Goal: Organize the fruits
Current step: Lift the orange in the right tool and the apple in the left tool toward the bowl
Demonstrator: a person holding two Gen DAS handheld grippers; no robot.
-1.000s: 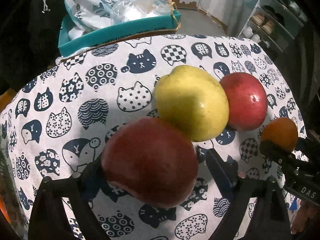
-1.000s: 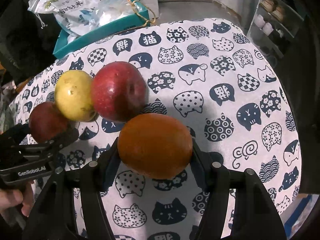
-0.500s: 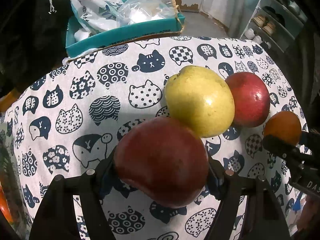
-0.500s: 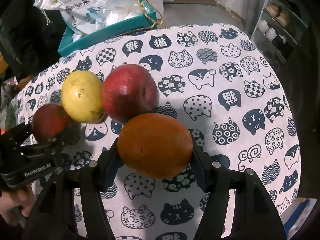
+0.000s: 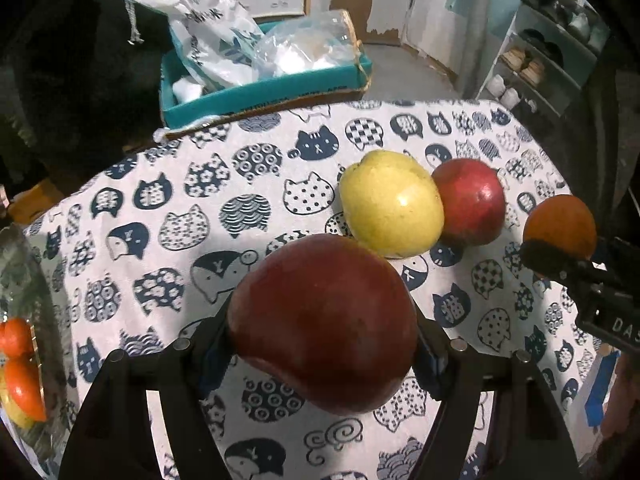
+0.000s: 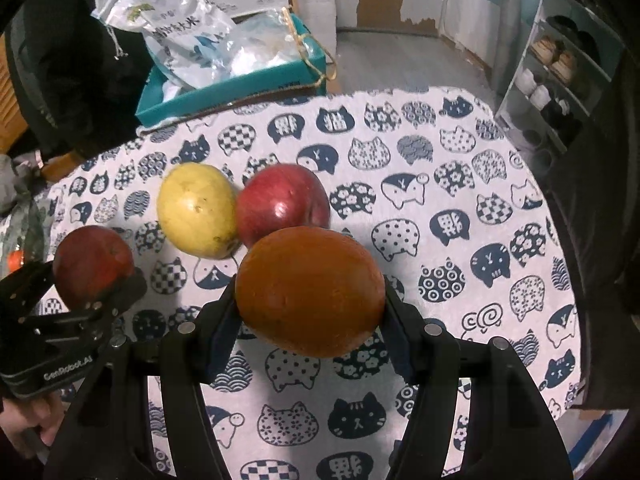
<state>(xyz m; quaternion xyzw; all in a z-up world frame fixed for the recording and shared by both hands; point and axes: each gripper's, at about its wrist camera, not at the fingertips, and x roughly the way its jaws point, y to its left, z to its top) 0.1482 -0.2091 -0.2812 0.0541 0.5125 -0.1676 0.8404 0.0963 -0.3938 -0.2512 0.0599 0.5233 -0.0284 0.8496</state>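
The table (image 6: 460,208) took up most of both views, draped in a white cloth printed with navy cat faces. Behind its far edge sat a teal cardboard box (image 5: 264,96) stuffed with crinkled plastic bags (image 5: 208,40), and off to the right stood a shelf (image 6: 560,64) with shoes on it.

On the cloth, a yellow apple (image 5: 392,204) and a shiny red apple (image 5: 470,200) lay pressed side by side, touching each other, near the middle of the table.

My left gripper (image 5: 324,332) was clamped on a dark red apple (image 5: 324,320). Its jaws had closed in on the fruit within the last second, and both pads were now pressing its flanks, at about half their spread. The apple was up off the cloth, just nearer to me than the yellow one.

My right gripper (image 6: 310,298) was gripping an orange fruit (image 6: 310,290), with a pad tight on each side and the jaws somewhat under half open. It hung clear of the cloth, just in front of the shiny red apple. Seen from the right wrist camera, my left gripper and its apple sat well to the left.

At the left edge of the left wrist view, some orange fruits (image 5: 18,360) showed inside a clear container (image 5: 36,288); I could not make out more of it.
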